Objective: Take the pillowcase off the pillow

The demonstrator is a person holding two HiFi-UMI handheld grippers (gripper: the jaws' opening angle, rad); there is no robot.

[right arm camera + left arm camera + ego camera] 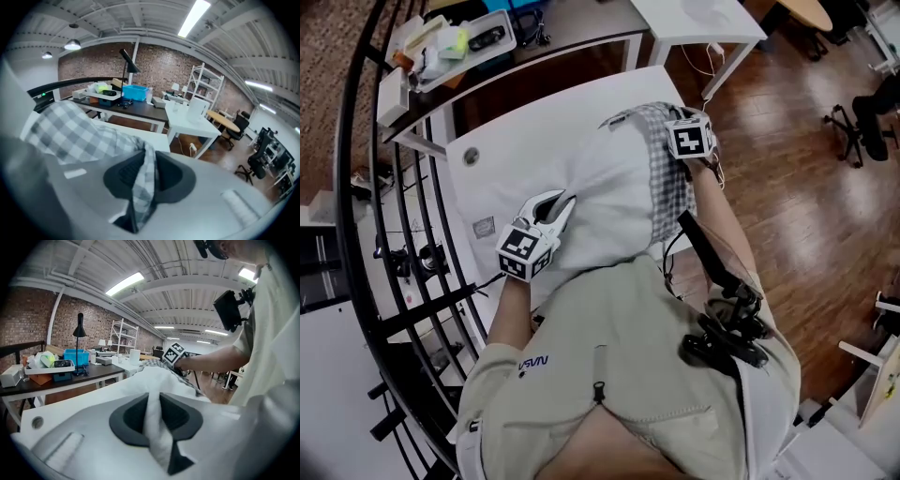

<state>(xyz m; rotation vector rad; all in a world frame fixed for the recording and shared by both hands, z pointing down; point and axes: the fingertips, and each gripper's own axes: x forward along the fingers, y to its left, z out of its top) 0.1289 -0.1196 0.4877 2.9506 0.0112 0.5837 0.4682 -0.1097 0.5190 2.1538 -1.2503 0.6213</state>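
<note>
Tongs L [155, 416] clamped on white pillow [609, 187]; tongs R [143, 180] clamped on checked pillowcase [79, 131], prob. its edge.

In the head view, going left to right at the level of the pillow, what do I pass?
Black railing → white table → left gripper → white pillow → checked pillowcase → wooden floor
</note>
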